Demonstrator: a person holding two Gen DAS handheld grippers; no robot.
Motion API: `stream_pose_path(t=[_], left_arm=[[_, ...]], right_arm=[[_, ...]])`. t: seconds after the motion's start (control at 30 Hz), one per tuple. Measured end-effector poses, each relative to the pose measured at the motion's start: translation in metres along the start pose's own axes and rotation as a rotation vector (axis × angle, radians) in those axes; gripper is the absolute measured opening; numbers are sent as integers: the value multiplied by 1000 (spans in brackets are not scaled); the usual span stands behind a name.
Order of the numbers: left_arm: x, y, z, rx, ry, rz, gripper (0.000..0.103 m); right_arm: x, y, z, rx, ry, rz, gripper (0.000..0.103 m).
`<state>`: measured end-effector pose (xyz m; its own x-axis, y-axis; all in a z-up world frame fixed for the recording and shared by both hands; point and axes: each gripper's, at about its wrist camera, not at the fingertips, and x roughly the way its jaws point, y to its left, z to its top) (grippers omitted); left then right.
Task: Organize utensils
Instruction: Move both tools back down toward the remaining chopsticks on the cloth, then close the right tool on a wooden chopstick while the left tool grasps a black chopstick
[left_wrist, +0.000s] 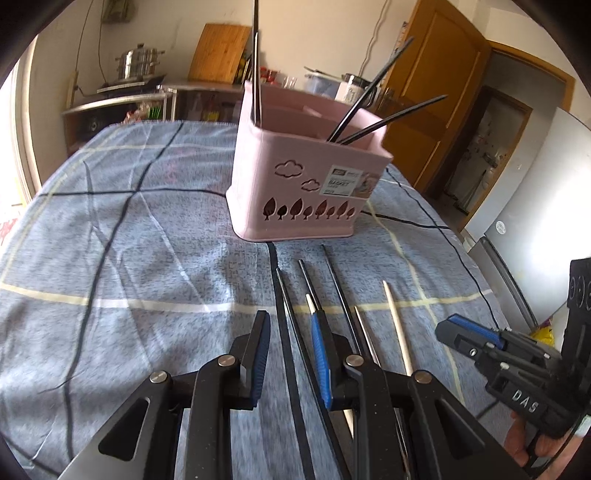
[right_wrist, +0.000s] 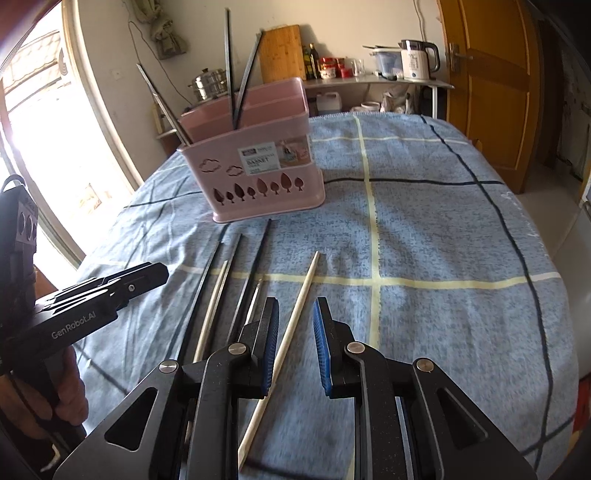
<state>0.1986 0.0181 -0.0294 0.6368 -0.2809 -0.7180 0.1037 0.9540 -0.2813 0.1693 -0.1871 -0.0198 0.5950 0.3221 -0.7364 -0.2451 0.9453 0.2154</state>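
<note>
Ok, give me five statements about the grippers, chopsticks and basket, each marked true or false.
1. The pink basket already holds dark chopsticks. True.
2. The right gripper is shut on a chopstick. False: it is open, with a pale chopstick lying between its fingers.
3. Several chopsticks lie on the cloth in front of the basket. True.
4. The left gripper is shut. False: it is open.
5. The basket lies tipped over. False: it stands upright.
</note>
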Motion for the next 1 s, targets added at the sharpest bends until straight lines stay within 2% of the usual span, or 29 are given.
stream_pose_path(t=[0.4, 0.5, 0.6, 0.67, 0.73, 1.0], left_arm=[[46, 1, 16, -11, 51, 18, 22], [55, 2, 15, -15, 74, 37, 22], [57, -2, 15, 15, 64, 62, 20], [58, -6, 15, 40, 67, 93, 8], [57, -5, 14, 51, 75, 93, 7], [43, 8, 7, 39, 98, 98, 7]], right_arm=[[50, -7, 11, 21, 87, -15, 20], [52, -7, 12, 13, 80, -21, 20], [55, -6, 13, 2, 79, -34, 16], [55, -6, 13, -7, 80, -42, 14], [54, -8, 13, -7, 84, -42, 10], [51, -21, 15, 30, 117, -32, 10]])
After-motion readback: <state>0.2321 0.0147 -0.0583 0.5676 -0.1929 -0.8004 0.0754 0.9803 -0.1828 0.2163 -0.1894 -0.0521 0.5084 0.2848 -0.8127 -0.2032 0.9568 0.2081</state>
